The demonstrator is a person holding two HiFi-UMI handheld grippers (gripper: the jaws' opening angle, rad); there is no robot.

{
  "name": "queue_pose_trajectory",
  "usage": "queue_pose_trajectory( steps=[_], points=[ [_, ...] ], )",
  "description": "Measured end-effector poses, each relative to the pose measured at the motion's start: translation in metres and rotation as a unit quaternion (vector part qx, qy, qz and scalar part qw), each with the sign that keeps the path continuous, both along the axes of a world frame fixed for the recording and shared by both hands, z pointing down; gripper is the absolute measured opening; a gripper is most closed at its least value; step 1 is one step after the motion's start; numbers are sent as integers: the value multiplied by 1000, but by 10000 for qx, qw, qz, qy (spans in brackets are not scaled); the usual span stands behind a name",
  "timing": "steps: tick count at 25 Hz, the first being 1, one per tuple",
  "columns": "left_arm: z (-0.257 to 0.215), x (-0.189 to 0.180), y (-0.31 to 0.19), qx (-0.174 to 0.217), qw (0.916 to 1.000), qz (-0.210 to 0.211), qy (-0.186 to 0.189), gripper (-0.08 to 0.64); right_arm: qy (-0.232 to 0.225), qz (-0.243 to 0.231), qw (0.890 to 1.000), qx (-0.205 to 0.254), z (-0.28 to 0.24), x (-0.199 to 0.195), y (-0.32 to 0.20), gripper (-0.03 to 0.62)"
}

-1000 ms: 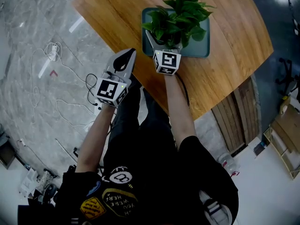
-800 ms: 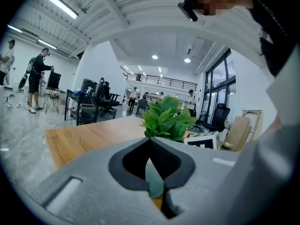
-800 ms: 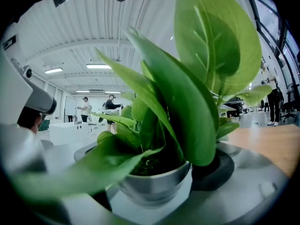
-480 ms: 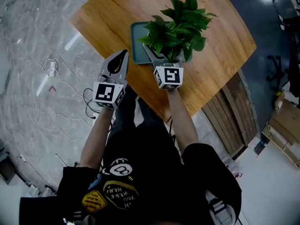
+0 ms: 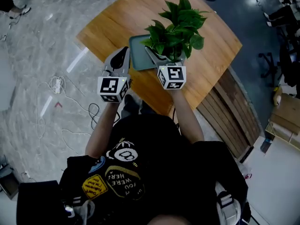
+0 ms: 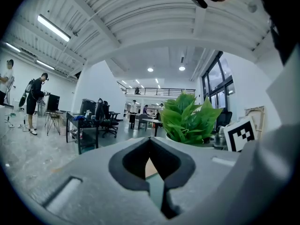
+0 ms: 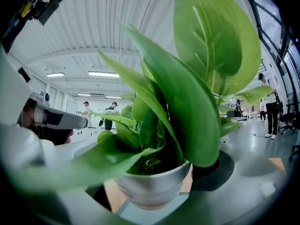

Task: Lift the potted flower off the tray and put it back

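The potted flower, leafy green in a silvery pot, hangs a little above the teal tray on the wooden table. My right gripper is shut on the pot's rim from the near side, leaves filling the right gripper view. A strip of tray and table wood show under the pot. My left gripper is shut and holds nothing; it hovers at the table's near edge, just left of the tray. In the left gripper view the flower stands to the right beyond the shut jaws.
Cables and a power strip lie on the marble floor to the left. Wooden slats lean by the table's right side, with an office chair beyond. People stand far off by desks in the hall.
The right gripper has lifted the potted flower off the tray, so it now sits higher and to the right of the tray. The left gripper stayed shut beside the tray.
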State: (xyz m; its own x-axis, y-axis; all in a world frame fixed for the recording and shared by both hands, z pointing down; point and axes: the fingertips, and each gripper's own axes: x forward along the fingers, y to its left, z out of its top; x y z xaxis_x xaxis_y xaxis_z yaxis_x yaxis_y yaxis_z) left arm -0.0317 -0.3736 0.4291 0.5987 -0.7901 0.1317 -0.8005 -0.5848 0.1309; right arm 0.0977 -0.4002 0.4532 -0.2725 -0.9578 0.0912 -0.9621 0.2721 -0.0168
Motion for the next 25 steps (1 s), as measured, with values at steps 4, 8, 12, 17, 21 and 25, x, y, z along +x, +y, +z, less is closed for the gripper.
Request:
queue_pose_trajectory(
  steps=[4, 8, 12, 17, 21, 25],
  points=[
    [-20, -4, -9, 267, 9996, 36, 61, 0, 39, -81, 9998, 186, -19, -17, -4, 543],
    [-26, -13, 2, 403, 9990, 145, 131, 1, 42, -75, 9996, 255, -22, -34, 9, 543],
    [-29, -9, 4, 377, 9990, 242, 17, 2, 31, -56, 9997, 253, -24, -35, 12, 543],
    [-18, -1, 5, 98, 9989, 457, 33, 2, 15, -58, 9998, 201, -22, -35, 12, 543],
    [-23, 4, 8, 212, 9979, 584, 177, 0, 25, -106, 9999, 91, -13, -32, 8, 543],
    [-21, 7, 10, 170, 9986, 493, 61, 0, 53, -187, 9998, -27, -3, -25, 5, 543]
  ],
)
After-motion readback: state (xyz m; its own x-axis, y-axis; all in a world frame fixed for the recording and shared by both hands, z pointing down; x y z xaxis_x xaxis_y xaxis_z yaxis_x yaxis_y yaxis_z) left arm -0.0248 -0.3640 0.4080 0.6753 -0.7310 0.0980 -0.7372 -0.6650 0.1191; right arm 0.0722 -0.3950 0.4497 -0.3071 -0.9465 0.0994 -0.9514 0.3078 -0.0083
